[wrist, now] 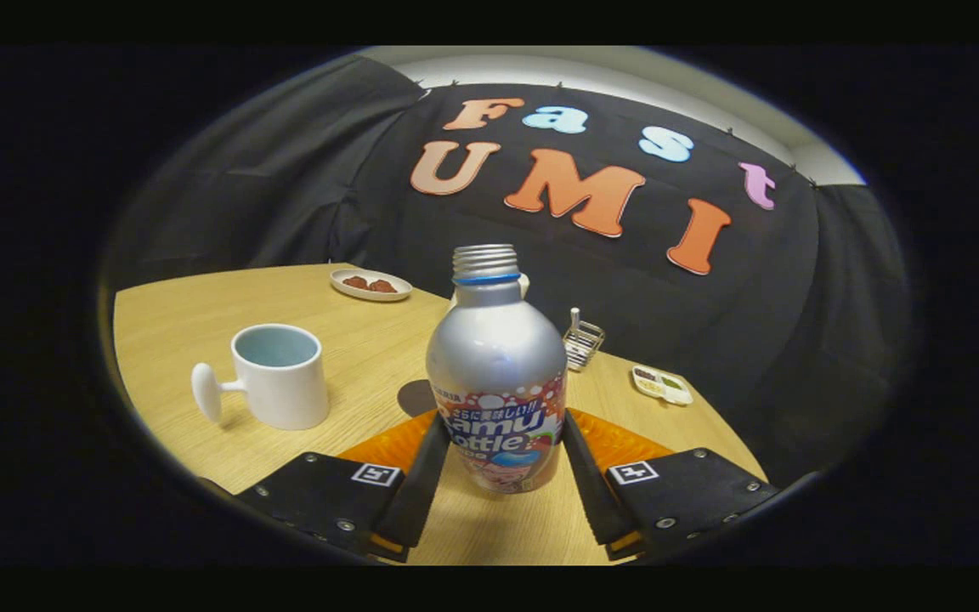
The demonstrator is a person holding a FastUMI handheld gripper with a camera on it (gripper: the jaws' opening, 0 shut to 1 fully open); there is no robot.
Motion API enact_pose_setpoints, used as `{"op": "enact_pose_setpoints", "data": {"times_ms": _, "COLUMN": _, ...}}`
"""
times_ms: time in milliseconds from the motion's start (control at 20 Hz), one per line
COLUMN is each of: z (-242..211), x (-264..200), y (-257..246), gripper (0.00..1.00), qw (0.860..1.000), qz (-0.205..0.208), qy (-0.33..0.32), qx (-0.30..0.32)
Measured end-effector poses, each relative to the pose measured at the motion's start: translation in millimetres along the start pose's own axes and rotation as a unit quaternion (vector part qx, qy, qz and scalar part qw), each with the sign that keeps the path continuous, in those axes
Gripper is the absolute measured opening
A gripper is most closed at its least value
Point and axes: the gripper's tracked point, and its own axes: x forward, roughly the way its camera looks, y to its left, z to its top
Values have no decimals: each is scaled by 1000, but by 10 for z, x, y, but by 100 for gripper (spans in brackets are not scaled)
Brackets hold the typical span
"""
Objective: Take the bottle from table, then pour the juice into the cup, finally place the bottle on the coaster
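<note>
One bottle [496,374] is counted, uncapped, gripped at its lower body between the two fingers [415,484] of the single gripper [498,450]. One white cup [280,376] is seen on the one wooden table [200,314]. One orange coaster [625,442] is counted behind the bottle. Two small dishes are tallied: a plate [370,285] and a tray [662,384]. One wire rack [583,342] is noted.

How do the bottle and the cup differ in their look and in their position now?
The bottle is silver metal with a printed label, while the cup is plain white. The bottle narrows to a threaded, uncapped neck; the cup has a wide mouth and a side handle. The bottle stands between the fingers of the gripper, which press on its sides; the cup stands apart, beyond the fingers. Both are upright and open at the top, on the wooden table.
</note>
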Motion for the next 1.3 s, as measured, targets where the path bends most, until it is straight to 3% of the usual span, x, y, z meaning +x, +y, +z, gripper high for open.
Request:
{"op": "enact_pose_setpoints", "data": {"times_ms": 450, "z": 134, "x": 71, "y": 60, "gripper": 74, "qw": 986, "qz": -37, "qy": -25, "qx": -160}}
{"op": "enact_pose_setpoints", "data": {"times_ms": 700, "z": 227, "x": 96, "y": 26, "gripper": 74, "qw": 967, "qz": -71, "qy": -43, "qx": -242}}
{"op": "enact_pose_setpoints", "data": {"times_ms": 1000, "z": 306, "x": 68, "y": 128, "gripper": 74, "qw": 933, "qz": -88, "qy": -63, "qx": -343}}
{"op": "enact_pose_setpoints", "data": {"times_ms": 1300, "z": 367, "x": 153, "y": 214, "gripper": 74, "qw": 908, "qz": -93, "qy": -74, "qx": -402}}
